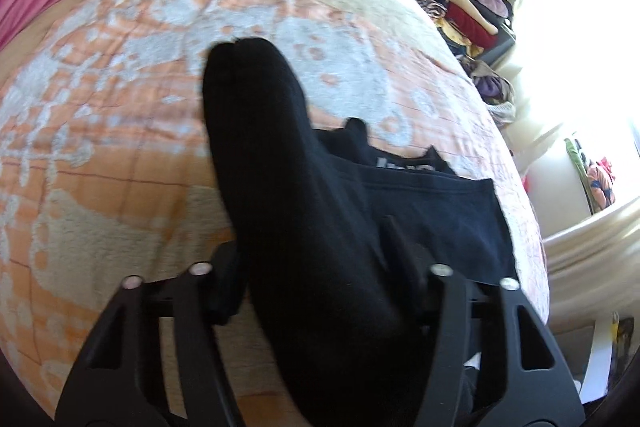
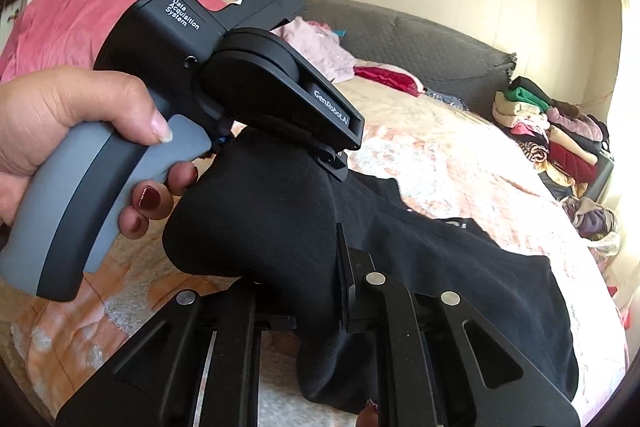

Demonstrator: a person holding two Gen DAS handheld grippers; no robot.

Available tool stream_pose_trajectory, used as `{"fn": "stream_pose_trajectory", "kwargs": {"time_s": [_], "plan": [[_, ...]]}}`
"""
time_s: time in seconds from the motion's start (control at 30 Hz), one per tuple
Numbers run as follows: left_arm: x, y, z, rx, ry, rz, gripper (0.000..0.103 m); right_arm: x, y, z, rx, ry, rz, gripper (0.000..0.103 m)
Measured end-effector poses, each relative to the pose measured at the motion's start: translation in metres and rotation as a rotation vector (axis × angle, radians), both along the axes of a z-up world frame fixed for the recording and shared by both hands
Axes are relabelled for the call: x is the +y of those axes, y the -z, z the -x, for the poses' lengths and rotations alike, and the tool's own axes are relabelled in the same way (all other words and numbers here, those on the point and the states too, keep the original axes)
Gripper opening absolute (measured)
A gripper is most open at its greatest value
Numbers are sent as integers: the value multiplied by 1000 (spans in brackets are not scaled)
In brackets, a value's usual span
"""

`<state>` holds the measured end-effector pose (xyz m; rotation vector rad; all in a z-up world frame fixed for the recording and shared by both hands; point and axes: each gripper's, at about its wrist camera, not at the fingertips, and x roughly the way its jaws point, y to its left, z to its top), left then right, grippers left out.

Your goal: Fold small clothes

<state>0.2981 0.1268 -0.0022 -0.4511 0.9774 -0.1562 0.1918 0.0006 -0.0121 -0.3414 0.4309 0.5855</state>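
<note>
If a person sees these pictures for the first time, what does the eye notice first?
A black sock fills the middle, pinched between the right gripper and the left gripper, which a hand holds. Behind it, a black garment lies flat on the orange patterned blanket; a clothes pile sits at right.

left gripper [image 2: 340,163] body, top: "Data Acquisition System" in white | left gripper side, near the front: "GenRobot.AI" in white | black garment [image 1: 432,211] on the bed: white letters, partly hidden, not readable
</note>
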Motion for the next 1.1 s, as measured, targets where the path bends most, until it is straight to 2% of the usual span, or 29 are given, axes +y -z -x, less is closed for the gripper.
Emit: {"fn": "stream_pose_trajectory", "kwargs": {"time_s": [0.1, 0.13, 0.37, 0.57, 1.1], "plan": [[-21, -14, -1, -30, 27, -50, 28, -14, -5, 1, -9, 21, -33, 12], [-26, -17, -2, -36, 32, -62, 27, -19, -7, 2, -11, 28, -44, 11], [-72, -45, -8, -80, 77, -148, 25, -49, -18, 9, -20, 86, -117, 11], [-102, -58, -12, -96, 101, -186, 25, -77, -27, 10, -13, 134, -177, 11], [-168, -58, -23, -92, 157, -235, 25, -135, -28, 13, 33, 216, -268, 11]]}}
